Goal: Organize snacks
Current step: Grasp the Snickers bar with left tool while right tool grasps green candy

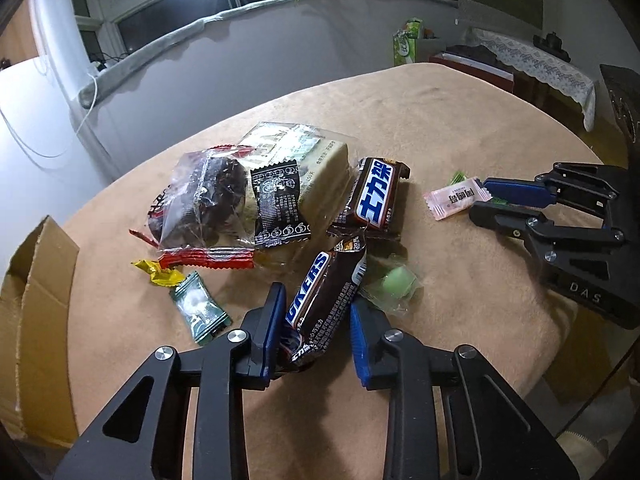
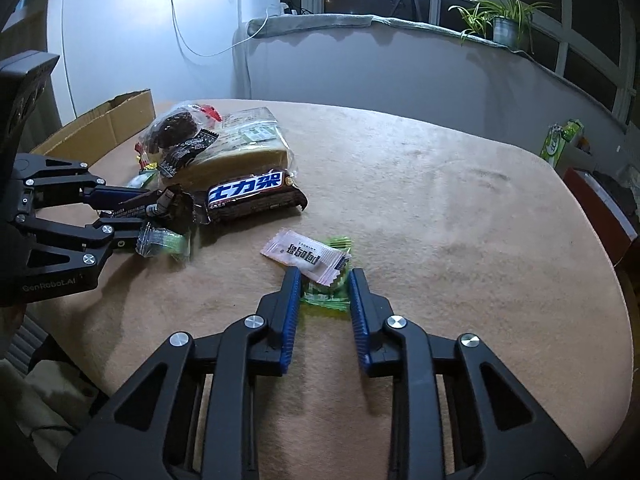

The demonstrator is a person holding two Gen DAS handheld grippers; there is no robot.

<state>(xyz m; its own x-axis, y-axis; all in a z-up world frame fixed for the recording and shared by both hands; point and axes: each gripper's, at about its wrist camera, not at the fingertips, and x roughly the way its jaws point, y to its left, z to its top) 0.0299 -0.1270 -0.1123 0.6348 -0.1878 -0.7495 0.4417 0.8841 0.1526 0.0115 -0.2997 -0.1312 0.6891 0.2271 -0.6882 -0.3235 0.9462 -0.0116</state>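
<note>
A pile of snacks lies on the tan tablecloth (image 1: 460,120). My left gripper (image 1: 318,304) is open, its jaws either side of a brown Snickers bar (image 1: 324,300) that rests on the cloth. A second Snickers bar (image 1: 374,196), a black sachet (image 1: 278,204), a chocolate cake bag (image 1: 204,204) and a sandwich pack (image 1: 296,148) lie beyond. My right gripper (image 2: 325,276) is open over a green candy (image 2: 326,292), with a pink candy (image 2: 306,256) just ahead of it.
An open cardboard box (image 1: 36,280) stands at the table's left edge. A yellow candy (image 1: 158,274), a dark green mint (image 1: 198,310) and a light green candy (image 1: 394,282) lie near the left gripper. A windowsill with a plant (image 2: 500,20) is behind.
</note>
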